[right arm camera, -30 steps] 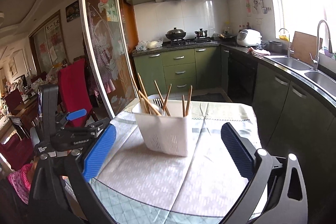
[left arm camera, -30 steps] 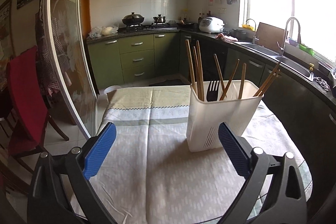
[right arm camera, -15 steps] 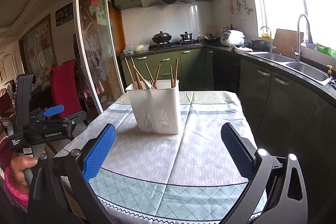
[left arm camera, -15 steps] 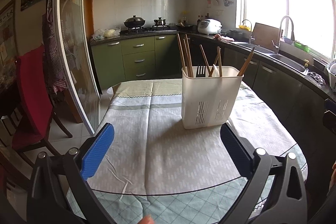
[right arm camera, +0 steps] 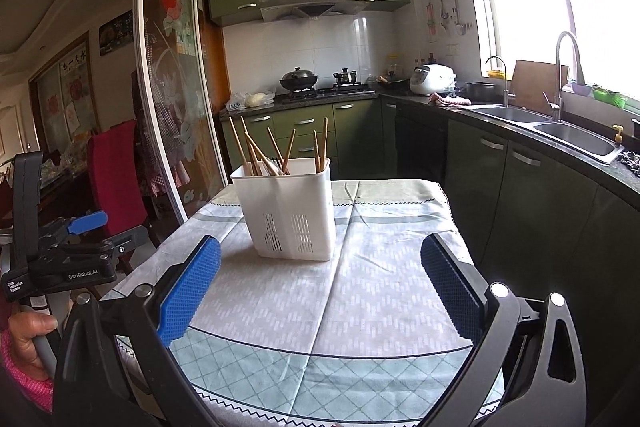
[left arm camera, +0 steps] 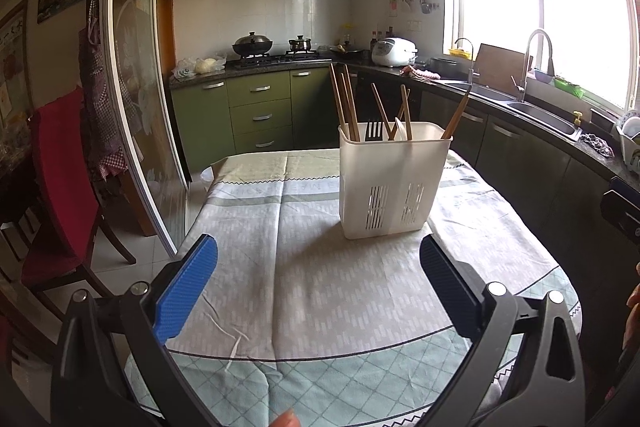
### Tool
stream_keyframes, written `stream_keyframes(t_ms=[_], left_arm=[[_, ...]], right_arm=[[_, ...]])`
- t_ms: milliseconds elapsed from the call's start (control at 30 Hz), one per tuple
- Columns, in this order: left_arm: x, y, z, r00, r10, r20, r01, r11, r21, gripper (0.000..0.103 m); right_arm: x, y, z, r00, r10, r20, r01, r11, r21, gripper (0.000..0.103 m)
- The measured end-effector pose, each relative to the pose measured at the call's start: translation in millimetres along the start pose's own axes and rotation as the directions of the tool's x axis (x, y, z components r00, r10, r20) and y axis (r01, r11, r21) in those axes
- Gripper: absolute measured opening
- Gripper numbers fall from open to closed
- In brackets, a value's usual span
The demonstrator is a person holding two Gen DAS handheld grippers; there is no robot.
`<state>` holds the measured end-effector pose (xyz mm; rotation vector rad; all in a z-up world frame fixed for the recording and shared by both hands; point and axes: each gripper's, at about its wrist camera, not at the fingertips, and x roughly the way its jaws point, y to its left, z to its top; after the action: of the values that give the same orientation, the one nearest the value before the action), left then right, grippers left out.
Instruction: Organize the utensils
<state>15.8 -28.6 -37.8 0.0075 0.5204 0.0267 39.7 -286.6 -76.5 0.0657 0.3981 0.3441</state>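
A white slotted utensil holder (left arm camera: 390, 179) stands on the cloth-covered table (left arm camera: 312, 287). It holds several wooden chopsticks (left arm camera: 344, 103) and a black fork (left arm camera: 374, 131). It also shows in the right wrist view (right arm camera: 288, 209), with chopsticks (right arm camera: 256, 151) leaning in it. My left gripper (left arm camera: 318, 287) is open and empty, well short of the holder. My right gripper (right arm camera: 320, 287) is open and empty, also back from it. The left gripper's body (right arm camera: 60, 259) shows at the left of the right wrist view.
A glass sliding door (left arm camera: 136, 99) stands left of the table with a red-covered chair (left arm camera: 60, 187) beside it. Green kitchen cabinets (left arm camera: 260, 107), a stove with pots (left arm camera: 272, 47) and a sink counter (right arm camera: 560, 131) lie beyond and to the right.
Both grippers have pulled back from the utensil holder, which now looks smaller and farther away. Both stay open and empty.
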Motion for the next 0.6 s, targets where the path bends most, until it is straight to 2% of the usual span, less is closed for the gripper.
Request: stream_keyframes(t_ms=[600], left_arm=[[-1.1,4.4,1.1,1.0,-0.028,0.0,0.028,0.999,-0.032,0.096]], right_arm=[[7.5,1.1,1.0,1.0,-0.011,-0.012,0.011,1.0,-0.006,0.099]])
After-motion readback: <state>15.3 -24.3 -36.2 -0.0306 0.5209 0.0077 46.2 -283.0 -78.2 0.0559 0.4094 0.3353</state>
